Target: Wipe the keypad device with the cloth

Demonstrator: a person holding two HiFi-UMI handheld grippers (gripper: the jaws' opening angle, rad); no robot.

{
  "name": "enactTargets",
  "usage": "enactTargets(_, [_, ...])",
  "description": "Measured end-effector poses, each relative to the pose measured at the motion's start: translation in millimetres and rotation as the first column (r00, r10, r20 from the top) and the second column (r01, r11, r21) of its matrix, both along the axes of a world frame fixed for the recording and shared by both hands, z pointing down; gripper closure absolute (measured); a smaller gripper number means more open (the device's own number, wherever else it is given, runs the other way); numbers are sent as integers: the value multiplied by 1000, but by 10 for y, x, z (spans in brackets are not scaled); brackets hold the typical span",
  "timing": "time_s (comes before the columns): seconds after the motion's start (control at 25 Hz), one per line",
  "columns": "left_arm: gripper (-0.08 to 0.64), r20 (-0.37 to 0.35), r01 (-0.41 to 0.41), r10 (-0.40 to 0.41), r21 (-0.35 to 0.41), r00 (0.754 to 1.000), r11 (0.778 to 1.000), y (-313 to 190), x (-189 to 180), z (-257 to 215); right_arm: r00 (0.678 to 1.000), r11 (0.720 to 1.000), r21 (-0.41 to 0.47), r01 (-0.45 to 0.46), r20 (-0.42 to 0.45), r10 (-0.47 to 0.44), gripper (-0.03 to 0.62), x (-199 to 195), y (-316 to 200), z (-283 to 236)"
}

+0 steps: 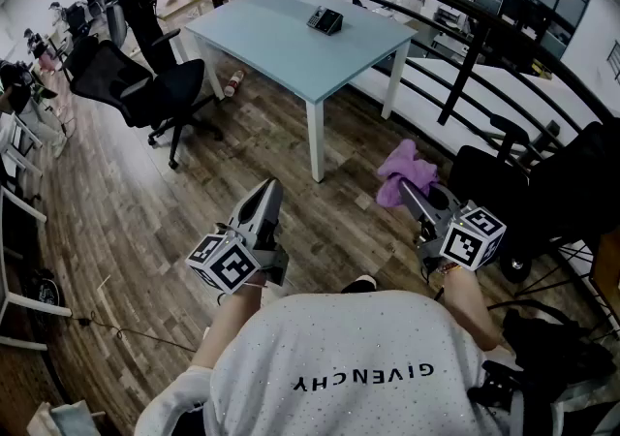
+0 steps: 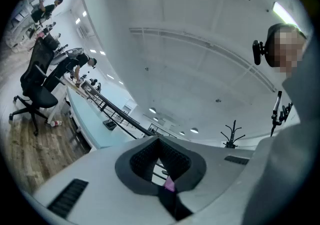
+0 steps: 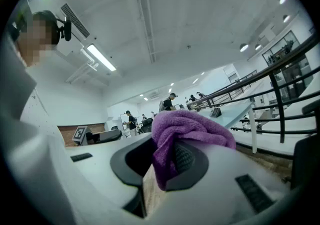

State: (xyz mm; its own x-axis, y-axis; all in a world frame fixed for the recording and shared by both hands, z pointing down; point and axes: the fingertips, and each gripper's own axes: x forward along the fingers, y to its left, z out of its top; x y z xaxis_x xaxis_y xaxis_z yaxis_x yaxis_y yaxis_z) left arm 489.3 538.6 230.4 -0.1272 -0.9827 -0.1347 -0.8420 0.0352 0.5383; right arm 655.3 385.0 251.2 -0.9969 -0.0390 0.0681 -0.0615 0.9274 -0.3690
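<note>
Head view, R claw [image 1: 408,191] gripping cloth [image 1: 402,171], L claw [image 1: 270,189] closed, empty

The head view looks from above the person [image 1: 358,366], forward and steeply down. The left gripper [image 1: 268,186] and right gripper [image 1: 409,190] sit close below it, with the floor [image 1: 145,231] beyond and the table [image 1: 291,42] well ahead.

The left gripper view rides on its gripper and tilts up toward the ceiling [image 2: 190,44]. In it the table lies small and low at the left.

The right gripper view tilts up too. The cloth [image 3: 187,129] fills the space close before its lens, and the table is far off at the right.

All three views share the table, the device [image 1: 325,20] near the tabletop's far edge, and the railing [image 1: 465,27].
</note>
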Motion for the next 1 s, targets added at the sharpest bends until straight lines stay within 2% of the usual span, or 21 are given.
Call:
enactTargets(0.2, [560,-12,-61,61,-25,998,998,-30,132,74,1000,1000,6,2,-12,-2,543,27,4,35])
enactTargets(0.6, [560,6,-30,31,-25,1000,999,-106,-178,110,997,999,49,18,-80,-14,543,-279,-101,150])
enactTargets(0.72, [560,22,-23,23,-18,999,1000,-254,-310,96,996,997,74,26,-93,-19,543,-436,-228,195])
enactTargets(1.0, [560,7,-42,42,-36,999,998,-770,-760,92,997,998,45,39,-74,-35,542,-1038,-853,125])
